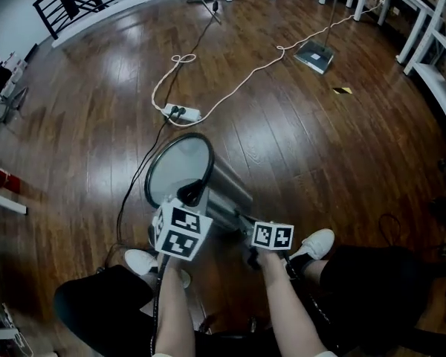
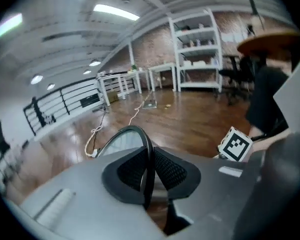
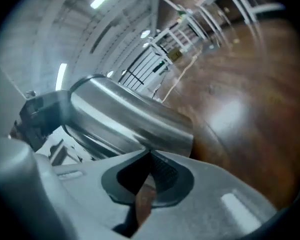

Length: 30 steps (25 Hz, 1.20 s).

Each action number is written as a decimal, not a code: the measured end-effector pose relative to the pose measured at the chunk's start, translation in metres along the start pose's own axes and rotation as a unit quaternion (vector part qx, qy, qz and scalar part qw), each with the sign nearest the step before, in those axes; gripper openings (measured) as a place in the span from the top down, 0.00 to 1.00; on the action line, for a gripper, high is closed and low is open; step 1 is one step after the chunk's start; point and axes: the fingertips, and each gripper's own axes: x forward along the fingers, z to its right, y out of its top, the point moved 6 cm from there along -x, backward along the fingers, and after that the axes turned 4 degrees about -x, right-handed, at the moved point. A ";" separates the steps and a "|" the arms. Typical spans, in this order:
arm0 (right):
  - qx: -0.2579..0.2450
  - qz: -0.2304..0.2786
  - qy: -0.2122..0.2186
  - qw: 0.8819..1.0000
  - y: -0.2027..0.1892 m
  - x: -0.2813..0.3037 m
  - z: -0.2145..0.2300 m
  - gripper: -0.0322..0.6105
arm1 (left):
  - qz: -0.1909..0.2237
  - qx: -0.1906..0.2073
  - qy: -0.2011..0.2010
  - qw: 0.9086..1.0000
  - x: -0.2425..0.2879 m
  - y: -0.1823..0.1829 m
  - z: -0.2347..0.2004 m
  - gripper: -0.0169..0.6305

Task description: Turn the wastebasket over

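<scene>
Steel wastebasket (image 1: 224,197) stood half-tipped, we judged: left gripper (image 2: 149,171) pinched its rim (image 2: 139,131), right gripper (image 3: 150,160) sat closed by its base (image 3: 182,130); inversion remained.

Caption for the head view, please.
Wastebasket tipped sideways over the wooden floor, left tool clamped on its rim, right tool pinching its base.

Wastebasket (image 1: 227,195): smooth shiny metal body, blk rim. Floor (image 1: 297,132): dark wood planks, glossy, strong reflections.
</scene>
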 end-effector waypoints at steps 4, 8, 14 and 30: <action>0.109 0.004 -0.036 0.993 -0.050 0.001 0.022 0.96 | -0.058 0.159 -0.042 0.985 0.033 -0.012 0.079 0.87; 0.131 0.065 -0.109 0.983 -0.027 -0.032 0.066 0.96 | -0.036 0.182 -0.029 0.982 0.050 -0.044 0.104 0.86; 0.092 0.136 -0.085 0.983 0.024 -0.064 0.054 0.96 | -0.029 0.188 -0.028 0.981 0.052 -0.042 0.103 0.86; -0.261 0.283 -0.059 0.921 0.016 -0.199 -0.163 0.56 | 0.296 -0.157 0.036 0.942 -0.178 -0.050 0.048 0.56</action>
